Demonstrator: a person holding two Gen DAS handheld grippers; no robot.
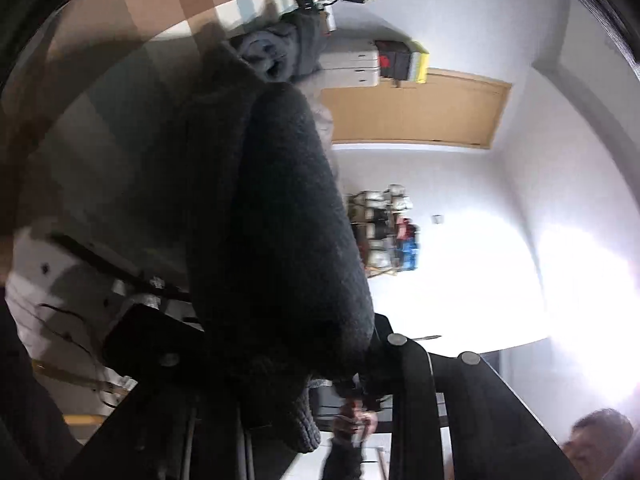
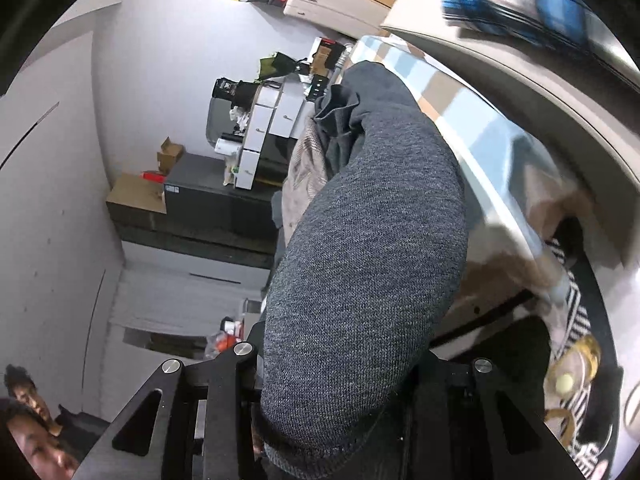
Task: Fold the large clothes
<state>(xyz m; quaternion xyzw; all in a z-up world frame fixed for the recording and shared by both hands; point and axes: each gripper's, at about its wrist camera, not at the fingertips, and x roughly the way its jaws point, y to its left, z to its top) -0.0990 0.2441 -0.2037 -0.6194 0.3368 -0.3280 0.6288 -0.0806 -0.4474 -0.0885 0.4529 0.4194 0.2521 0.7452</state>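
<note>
A dark grey knit garment (image 1: 280,220) fills the middle of the left wrist view and hangs in a thick fold over a checked bed sheet (image 1: 180,0). My left gripper (image 1: 280,344) is shut on it, and the cloth hides the fingertips. In the right wrist view the same grey knit garment (image 2: 360,260) bulges out from between the black fingers. My right gripper (image 2: 360,364) is shut on it too. The garment is lifted off the bed sheet (image 2: 460,112) and stretches away from both cameras.
A pile of other clothes (image 1: 276,52) lies further along the bed, also seen as a clothes pile (image 2: 304,168). White drawers (image 2: 272,128), a dark cabinet (image 2: 208,200) and a wooden door (image 1: 416,112) stand along the walls. A person (image 2: 36,440) is close by.
</note>
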